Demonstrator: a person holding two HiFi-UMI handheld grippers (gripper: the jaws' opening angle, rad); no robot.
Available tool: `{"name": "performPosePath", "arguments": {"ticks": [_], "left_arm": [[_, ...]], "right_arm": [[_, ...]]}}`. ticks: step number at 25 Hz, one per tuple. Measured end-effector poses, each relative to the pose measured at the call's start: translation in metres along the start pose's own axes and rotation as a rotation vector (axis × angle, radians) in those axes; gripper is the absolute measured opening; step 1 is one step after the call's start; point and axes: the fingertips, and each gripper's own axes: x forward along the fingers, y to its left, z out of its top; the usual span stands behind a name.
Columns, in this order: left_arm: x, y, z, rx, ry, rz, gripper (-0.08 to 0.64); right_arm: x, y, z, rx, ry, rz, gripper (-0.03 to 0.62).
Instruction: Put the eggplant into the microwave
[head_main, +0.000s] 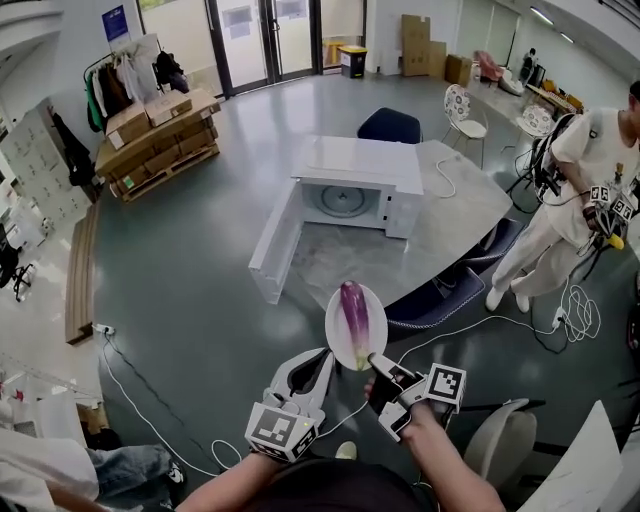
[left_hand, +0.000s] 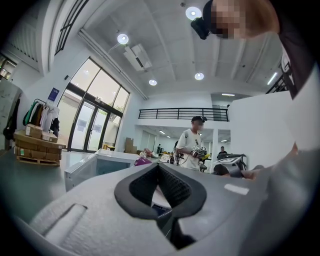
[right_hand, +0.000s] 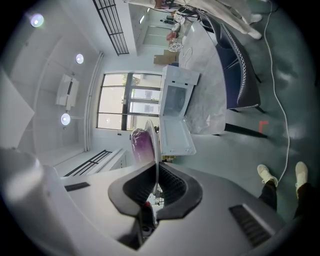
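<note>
A purple eggplant (head_main: 353, 312) lies on a white oval plate (head_main: 338, 340) held in the air in front of me, short of the table. My right gripper (head_main: 375, 360) is shut on the plate's near rim; in the right gripper view the plate (right_hand: 156, 142) stands edge-on between the jaws with the eggplant (right_hand: 141, 145) on its left side. My left gripper (head_main: 322, 356) is just left of the plate, shut and empty (left_hand: 159, 167). The white microwave (head_main: 355, 175) stands on the grey table (head_main: 450, 215), its door (head_main: 275, 240) swung wide open to the left and its cavity bare.
A person (head_main: 580, 190) with grippers stands at the right by the table. A navy chair (head_main: 450, 295) is at the table's near edge and another (head_main: 390, 125) behind it. Cables (head_main: 450, 330) trail over the floor. A pallet of boxes (head_main: 160, 135) sits far left.
</note>
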Motion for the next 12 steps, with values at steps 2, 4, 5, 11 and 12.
{"name": "performPosePath", "arguments": {"ticks": [2,4,5,11,12], "left_arm": [[0.010,0.013,0.004,0.004,0.000,-0.019,0.008],[0.020,0.030,0.008,0.009,-0.003,-0.035,0.008],[0.025,0.039,0.010,0.010,-0.004,-0.043,0.008],[0.056,0.097,0.017,0.002,0.001,-0.096,0.008],[0.061,0.105,0.018,0.000,0.002,-0.110,0.008]], "right_arm": [[0.013,0.001,0.007,0.007,-0.017,-0.007,0.018],[0.029,0.003,0.013,0.012,-0.030,-0.015,0.018],[0.038,0.004,0.017,0.012,-0.035,-0.019,0.018],[0.095,0.010,0.033,0.022,-0.073,-0.033,0.018],[0.103,0.011,0.037,0.023,-0.082,-0.035,0.018]]}}
